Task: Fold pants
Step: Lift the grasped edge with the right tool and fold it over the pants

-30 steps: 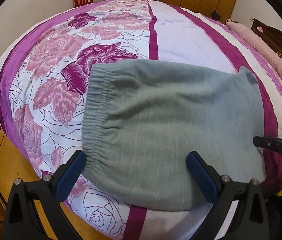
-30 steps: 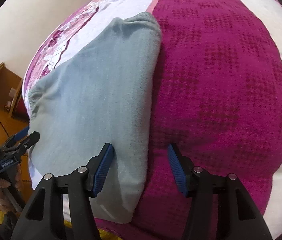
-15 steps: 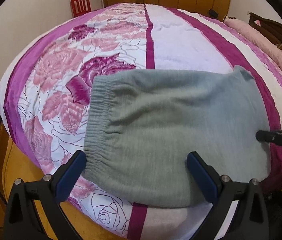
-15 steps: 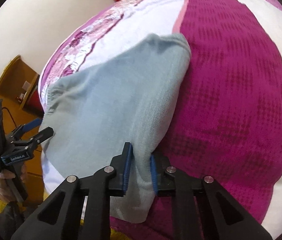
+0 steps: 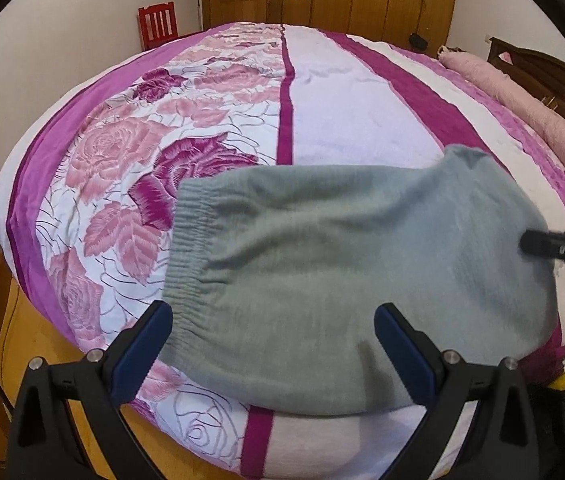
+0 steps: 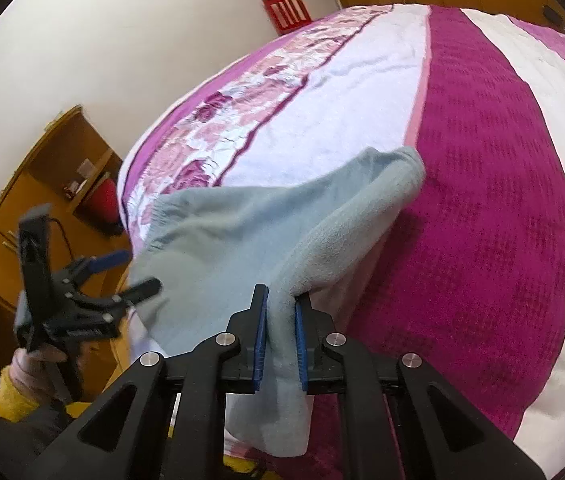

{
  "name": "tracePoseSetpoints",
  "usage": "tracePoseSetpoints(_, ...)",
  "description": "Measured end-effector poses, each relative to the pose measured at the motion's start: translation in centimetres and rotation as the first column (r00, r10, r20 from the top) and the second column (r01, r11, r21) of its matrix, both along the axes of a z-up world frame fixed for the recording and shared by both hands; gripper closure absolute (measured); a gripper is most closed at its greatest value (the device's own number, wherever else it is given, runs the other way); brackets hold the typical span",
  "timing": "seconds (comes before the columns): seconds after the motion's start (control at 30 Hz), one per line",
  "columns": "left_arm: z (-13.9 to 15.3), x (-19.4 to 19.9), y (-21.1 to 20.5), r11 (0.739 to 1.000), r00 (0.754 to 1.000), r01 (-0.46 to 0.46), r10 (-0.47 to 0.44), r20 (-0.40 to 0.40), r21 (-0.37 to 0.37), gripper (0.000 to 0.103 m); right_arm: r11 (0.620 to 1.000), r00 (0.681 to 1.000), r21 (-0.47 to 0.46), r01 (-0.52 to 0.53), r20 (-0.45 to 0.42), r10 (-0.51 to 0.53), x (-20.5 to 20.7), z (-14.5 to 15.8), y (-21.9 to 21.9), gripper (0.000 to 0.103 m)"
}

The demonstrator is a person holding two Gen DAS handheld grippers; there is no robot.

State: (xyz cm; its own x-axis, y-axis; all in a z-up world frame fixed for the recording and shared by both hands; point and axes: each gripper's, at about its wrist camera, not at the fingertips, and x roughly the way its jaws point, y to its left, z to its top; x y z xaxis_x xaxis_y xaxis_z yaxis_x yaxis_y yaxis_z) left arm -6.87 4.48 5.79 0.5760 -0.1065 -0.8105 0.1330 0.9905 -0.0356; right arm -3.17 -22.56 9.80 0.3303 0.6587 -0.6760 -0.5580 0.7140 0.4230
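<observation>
- Folded grey pants [image 5: 346, 276] lay on the near end of the bed [image 5: 346, 112], on the floral purple-and-white cover, near edge close to the bed's edge.
- Right gripper [image 6: 281, 332]: jaws closing, pads pinching the pants' right-hand folded edge; cloth bunched between the blue pads [image 6: 260, 340], a flap hanging below them.
- That edge was raised off the magenta stripe [image 6: 494, 208]; fabric ran up from the bed to the jaws in a ridge, with the far corner [image 6: 402, 168] still on the cover.
- Left gripper [image 5: 272, 356]: spread wide, nothing clamped. It hovered over the near-left part of the pants; the elastic waistband's [image 5: 186, 256] near corner sat just inside the left pad [image 5: 142, 344], the right pad over mid cloth. Contact with the fabric: cannot tell.
- Long axis ran across the left view, waistband at left, folded end at right; the waistband edge ran away from the camera.
- Both grippers angled down at the bed. In the right view, the left gripper was held by a hand [image 6: 38, 364] in a pale glove with a yellow cuff [image 6: 14, 396], low at left off the bed's corner.
- In the left view, the right gripper's tip [image 5: 554, 246] entered from the right edge over the pants' right end.
</observation>
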Motion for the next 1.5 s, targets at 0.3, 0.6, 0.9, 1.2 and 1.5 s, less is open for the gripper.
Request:
tracePoseSetpoints(0.3, -2.0, -0.5, -1.5, 0.999, 0.998, 0.039, -0.038, -0.040, 0.011, 0.000, 0.998, 0.997, -0.013, -0.054, 0.054, 0.055, 0.0, 2.2, 2.0, 0.090)
tracePoseSetpoints(0.6, -1.9, -0.7, -1.3, 0.999, 0.999, 0.039, -0.039, -0.038, 0.000, 0.000, 0.994, 0.988, -0.012, -0.111, 0.103, 0.112, 0.6, 4.3, 4.1, 0.090)
tracePoseSetpoints(0.9, 0.1, -0.9, 1.7, 0.999, 0.999, -0.029, 0.029, 0.018, -0.018, 0.000, 0.988, 0.979, -0.002, -0.157, 0.129, 0.156, 1.0, 5.9, 6.9, 0.090)
tracePoseSetpoints(1.2, 0.7, -0.6, 5.2, 0.992, 0.992, -0.125, 0.126, 0.031, -0.017, 0.000, 0.976, 0.966, 0.001, -0.217, 0.140, 0.215, 1.0, 6.9, 10.0, 0.090)
tracePoseSetpoints(1.5, 0.7, -0.3, 7.0, 0.986, 0.985, -0.166, 0.166, 0.038, -0.022, 0.000, 0.955, 0.945, -0.024, -0.296, 0.139, 0.297, 0.5, 7.3, 15.2, 0.090)
